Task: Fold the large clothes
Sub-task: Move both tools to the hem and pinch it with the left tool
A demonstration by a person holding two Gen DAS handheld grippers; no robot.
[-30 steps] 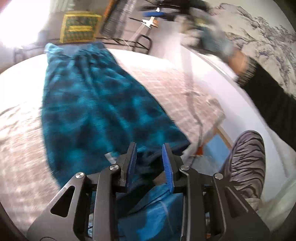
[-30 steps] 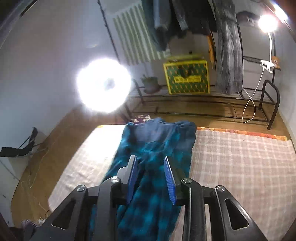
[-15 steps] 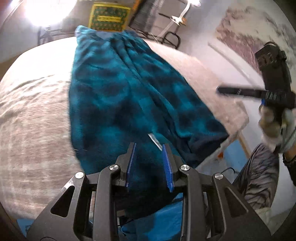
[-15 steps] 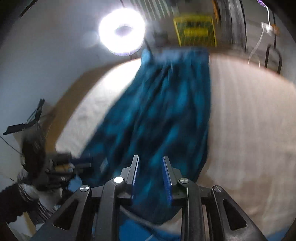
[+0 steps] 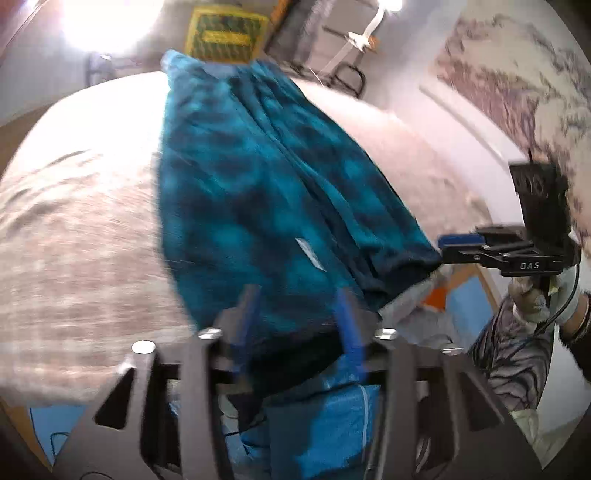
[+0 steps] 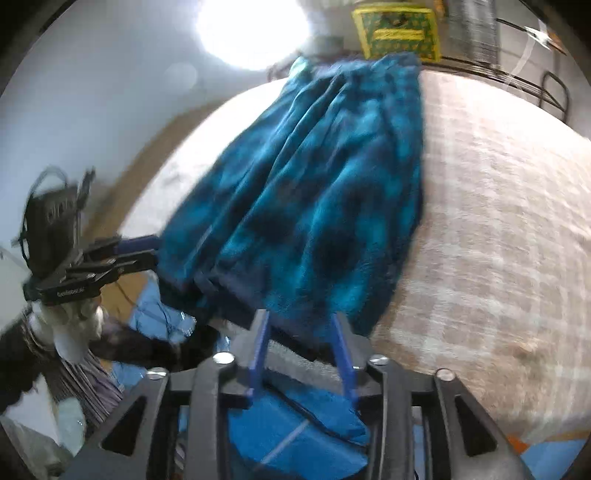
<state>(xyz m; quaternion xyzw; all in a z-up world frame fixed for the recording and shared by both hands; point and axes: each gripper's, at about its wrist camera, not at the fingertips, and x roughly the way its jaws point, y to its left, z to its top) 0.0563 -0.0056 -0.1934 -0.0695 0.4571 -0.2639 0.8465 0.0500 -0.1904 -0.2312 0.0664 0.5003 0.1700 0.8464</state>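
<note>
Teal and dark blue plaid fleece trousers (image 5: 266, 192) lie lengthwise on the bed, waistband at the far end, cuffs hanging over the near edge; they also show in the right wrist view (image 6: 317, 206). My left gripper (image 5: 299, 314) is open, its blue pads either side of the near left cuff. My right gripper (image 6: 301, 332) is open, just short of the right cuff. In the left wrist view the right gripper (image 5: 461, 245) is level with the right cuff. In the right wrist view the left gripper (image 6: 138, 251) sits by the left cuff.
The bed has a beige checked cover (image 5: 74, 240) (image 6: 498, 240). A yellow-green crate (image 5: 225, 35) and a metal rack stand beyond the far end. A bright ring lamp (image 6: 251, 29) glares. Blue fabric (image 6: 295, 424) lies below the bed edge. My striped trouser leg (image 5: 517, 369) is near.
Both grippers have dropped and closed in on the cuffs at the near bed edge, and both have opened wider. The trousers have not moved.
</note>
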